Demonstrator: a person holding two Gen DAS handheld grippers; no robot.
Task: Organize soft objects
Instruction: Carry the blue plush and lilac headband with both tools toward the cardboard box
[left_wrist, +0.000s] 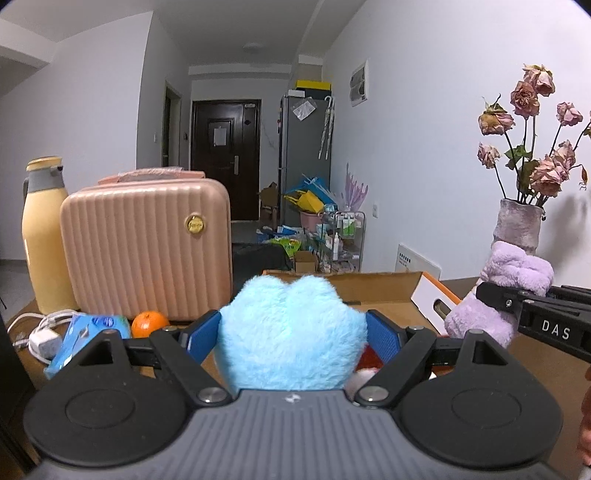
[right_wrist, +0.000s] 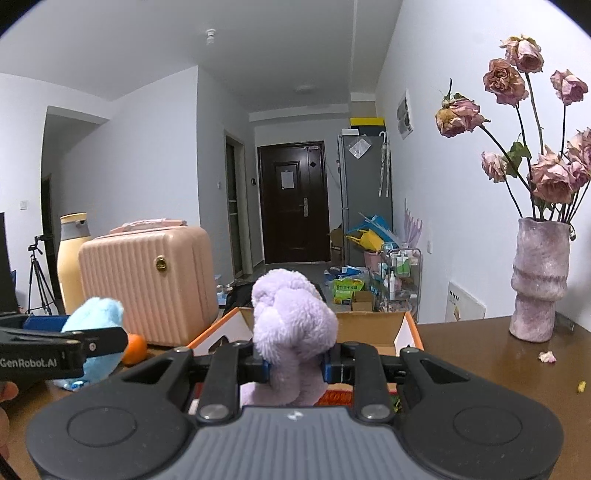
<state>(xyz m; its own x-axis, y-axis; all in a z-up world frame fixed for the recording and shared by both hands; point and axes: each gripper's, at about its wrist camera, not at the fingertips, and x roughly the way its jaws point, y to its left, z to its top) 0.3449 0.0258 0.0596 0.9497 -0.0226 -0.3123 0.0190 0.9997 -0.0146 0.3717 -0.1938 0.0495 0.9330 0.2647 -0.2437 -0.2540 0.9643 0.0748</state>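
My left gripper (left_wrist: 291, 338) is shut on a fluffy light-blue plush (left_wrist: 291, 332), its blue pads pressing both sides; the same blue plush (right_wrist: 98, 332) shows at the left of the right wrist view. My right gripper (right_wrist: 295, 363) is shut on a lilac plush (right_wrist: 291, 325), squeezed narrow between the pads; in the left wrist view the lilac plush (left_wrist: 506, 291) hangs at the right. Both are held above the wooden table, in front of an open cardboard box (left_wrist: 376, 291) (right_wrist: 373, 328) with orange edges. The box's inside is mostly hidden.
A pink ribbed case (left_wrist: 147, 247) and a yellow bottle (left_wrist: 44, 236) stand at the left. An orange (left_wrist: 147, 323), a blue packet (left_wrist: 86, 334) and a white charger (left_wrist: 40, 341) lie before them. A vase of dried roses (right_wrist: 539, 280) stands at the right on the table (right_wrist: 480, 354).
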